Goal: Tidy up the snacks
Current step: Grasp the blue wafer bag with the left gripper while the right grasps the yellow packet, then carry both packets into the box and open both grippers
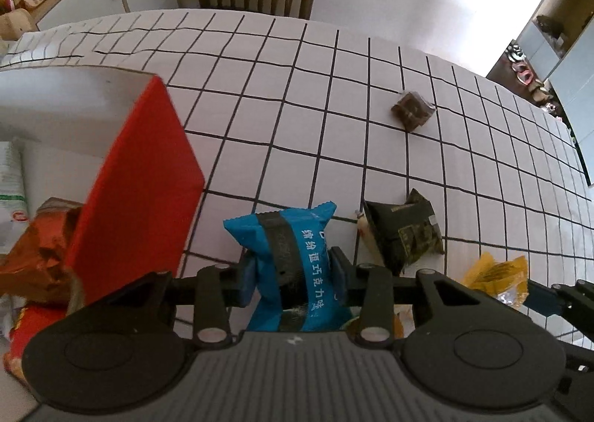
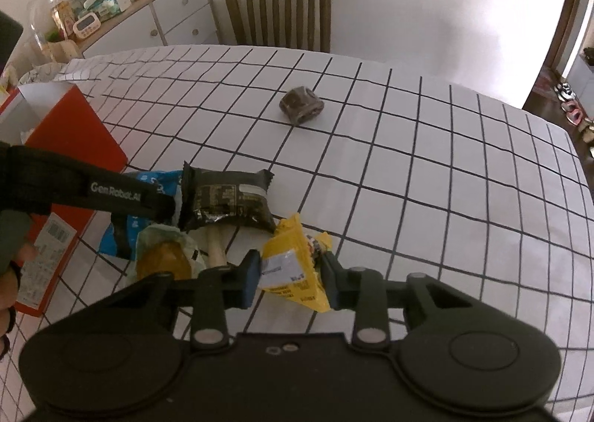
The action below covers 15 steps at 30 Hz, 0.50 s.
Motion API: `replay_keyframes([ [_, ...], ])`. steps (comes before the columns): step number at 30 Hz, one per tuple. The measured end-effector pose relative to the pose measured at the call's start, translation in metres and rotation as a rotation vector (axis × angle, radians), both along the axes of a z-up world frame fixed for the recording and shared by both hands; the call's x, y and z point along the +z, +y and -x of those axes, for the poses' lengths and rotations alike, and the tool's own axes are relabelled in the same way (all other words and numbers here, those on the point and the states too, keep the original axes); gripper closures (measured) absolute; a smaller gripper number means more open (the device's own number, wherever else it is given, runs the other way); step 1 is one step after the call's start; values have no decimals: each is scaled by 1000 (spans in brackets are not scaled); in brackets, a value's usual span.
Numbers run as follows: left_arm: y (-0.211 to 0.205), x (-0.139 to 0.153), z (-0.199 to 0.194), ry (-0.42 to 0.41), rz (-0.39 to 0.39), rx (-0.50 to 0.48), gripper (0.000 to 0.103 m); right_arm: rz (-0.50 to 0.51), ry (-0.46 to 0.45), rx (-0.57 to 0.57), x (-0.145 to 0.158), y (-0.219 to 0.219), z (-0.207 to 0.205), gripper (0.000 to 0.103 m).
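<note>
The left gripper clamps the blue snack pack just right of the red box; the right gripper pinches the yellow packet near the table's front edge. A dark packet crowds between them — a brown one lies far off. The checked tablecloth runs open to the right; a chair stands beyond.
</note>
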<state>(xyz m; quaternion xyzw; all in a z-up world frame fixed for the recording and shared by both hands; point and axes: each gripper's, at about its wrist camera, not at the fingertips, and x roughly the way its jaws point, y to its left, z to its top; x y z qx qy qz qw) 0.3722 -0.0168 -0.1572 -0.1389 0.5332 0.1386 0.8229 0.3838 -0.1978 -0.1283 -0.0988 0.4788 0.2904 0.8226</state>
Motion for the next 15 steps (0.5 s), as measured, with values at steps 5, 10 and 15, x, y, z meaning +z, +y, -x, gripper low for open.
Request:
replay_keyframes([
  [5,-1,18,15,-16,3,-5,64,-12,-7,-9,12,-9,11,70],
  [10,-5,36,33,-41,8,-31,64,-23,-18,-9,29,-16,25,70],
  [15,-6,54,51,-60,29,-64,64,-27,-33,-8,47,-20,44,70],
])
